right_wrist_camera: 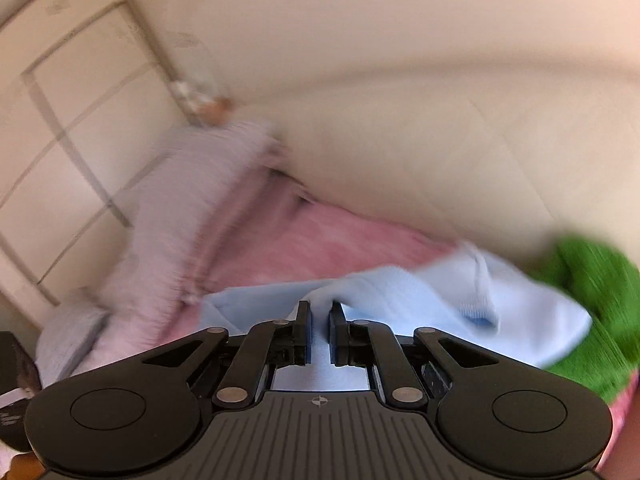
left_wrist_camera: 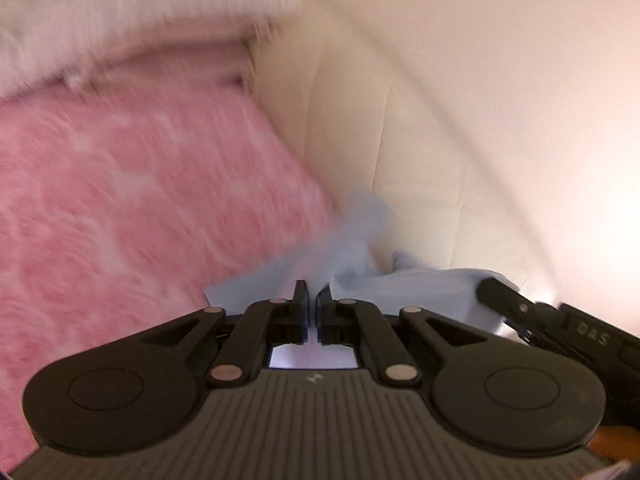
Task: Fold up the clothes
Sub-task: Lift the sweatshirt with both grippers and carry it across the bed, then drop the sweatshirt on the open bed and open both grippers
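A light blue garment (left_wrist_camera: pixel 372 280) hangs bunched over a pink bedspread (left_wrist_camera: pixel 140 184). My left gripper (left_wrist_camera: pixel 313 292) is shut on a fold of it, with the cloth pinched between the jaws. The right gripper (left_wrist_camera: pixel 500 292) shows at the right of the left wrist view, against the same garment. In the right wrist view the right gripper (right_wrist_camera: pixel 320 310) is shut on the light blue garment (right_wrist_camera: pixel 400 292), which spreads to the right with a ribbed hem showing. Both views are motion-blurred.
A white fluffy blanket (left_wrist_camera: pixel 120 12) lies at the far end of the bed. A cream padded headboard or wall (left_wrist_camera: pixel 440 120) stands to the right. A green cloth (right_wrist_camera: pixel 592 300) lies at the right, a lilac pillow (right_wrist_camera: pixel 192 200) at the left, a white wardrobe (right_wrist_camera: pixel 60 120) beyond.
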Tool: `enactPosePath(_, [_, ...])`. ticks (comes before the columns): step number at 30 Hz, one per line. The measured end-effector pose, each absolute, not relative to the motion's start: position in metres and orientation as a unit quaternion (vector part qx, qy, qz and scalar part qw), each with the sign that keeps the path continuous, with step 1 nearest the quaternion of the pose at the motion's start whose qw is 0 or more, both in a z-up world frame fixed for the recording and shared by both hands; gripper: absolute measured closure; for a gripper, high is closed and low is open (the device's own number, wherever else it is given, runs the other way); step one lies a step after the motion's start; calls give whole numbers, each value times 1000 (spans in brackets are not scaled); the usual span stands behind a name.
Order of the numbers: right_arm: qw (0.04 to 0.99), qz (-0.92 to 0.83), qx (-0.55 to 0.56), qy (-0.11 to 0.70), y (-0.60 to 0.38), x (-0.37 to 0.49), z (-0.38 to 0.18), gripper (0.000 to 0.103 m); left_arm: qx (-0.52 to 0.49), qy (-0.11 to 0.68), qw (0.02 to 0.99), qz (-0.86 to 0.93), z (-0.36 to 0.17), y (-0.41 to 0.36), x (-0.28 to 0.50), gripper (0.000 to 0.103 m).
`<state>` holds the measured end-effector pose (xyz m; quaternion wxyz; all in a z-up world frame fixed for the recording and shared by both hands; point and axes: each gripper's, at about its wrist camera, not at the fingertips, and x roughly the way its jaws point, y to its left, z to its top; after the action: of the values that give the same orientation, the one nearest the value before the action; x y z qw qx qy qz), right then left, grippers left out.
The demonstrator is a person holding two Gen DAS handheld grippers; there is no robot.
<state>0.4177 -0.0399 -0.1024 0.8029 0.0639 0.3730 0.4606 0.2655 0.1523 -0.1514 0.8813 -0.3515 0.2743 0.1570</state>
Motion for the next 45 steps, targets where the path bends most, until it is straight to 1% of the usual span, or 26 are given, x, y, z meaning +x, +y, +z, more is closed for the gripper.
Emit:
enactPosePath(6, [761, 577, 71, 287, 6, 316, -26, 96, -332, 156, 903, 225, -63, 157, 117, 102])
enactPosePath(11, [693, 667, 91, 256, 58, 212, 20, 96, -306, 59, 908, 280, 12, 158, -7, 102])
enactPosePath(15, [628, 730, 113, 246, 102, 121, 47, 96, -247, 10, 907, 342, 76, 141, -112, 102])
enactPosePath(18, [572, 773, 135, 236, 135, 48, 74, 96, -192, -15, 903, 383, 122, 121, -174, 102])
enactPosePath(20, [537, 798, 151, 229, 154, 0, 93, 96, -167, -22, 899, 405, 146, 107, -206, 102])
enactPosePath(23, [491, 823, 167, 233, 175, -57, 110, 96, -156, -20, 893, 421, 164, 92, -233, 102])
enactPosePath(25, [470, 832, 164, 243, 184, -83, 114, 96, -177, -11, 894, 411, 159, 89, -236, 101])
enactPosePath(27, [481, 821, 136, 275, 196, -98, 108, 96, -203, 9, 892, 404, 150, 87, -236, 90])
enactPosePath(28, [488, 812, 99, 305, 205, -104, 102, 92, -225, 34, 885, 406, 140, 90, -232, 86])
enactPosePath(29, [499, 795, 43, 342, 220, -107, 92, 80, -243, 62, 876, 413, 127, 91, -229, 85])
enactPosePath(30, [512, 776, -7, 368, 229, -109, 81, 74, -259, 92, 862, 426, 112, 92, -228, 87])
enactPosePath(31, [525, 763, -36, 376, 230, -108, 69, 70, -274, 122, 847, 439, 96, 92, -226, 87])
enactPosePath(33, [544, 738, -81, 390, 230, -104, 48, 67, -303, 178, 814, 463, 65, 91, -226, 87])
enactPosePath(34, [546, 734, -84, 395, 225, -103, 44, 65, -317, 199, 798, 472, 50, 86, -230, 87])
enactPosePath(38, [532, 729, -123, 412, 195, -105, 29, 62, -361, 271, 731, 512, -3, 54, -257, 87])
enactPosePath(40, [522, 731, -163, 408, 157, -106, 19, 62, -373, 298, 702, 528, -22, 38, -263, 87])
enactPosePath(42, [508, 734, -201, 402, 118, -107, 2, 62, -370, 321, 695, 526, -32, 15, -268, 87])
enactPosePath(45, [481, 740, -252, 397, 73, -105, -32, 62, -362, 338, 685, 533, -34, -10, -268, 87])
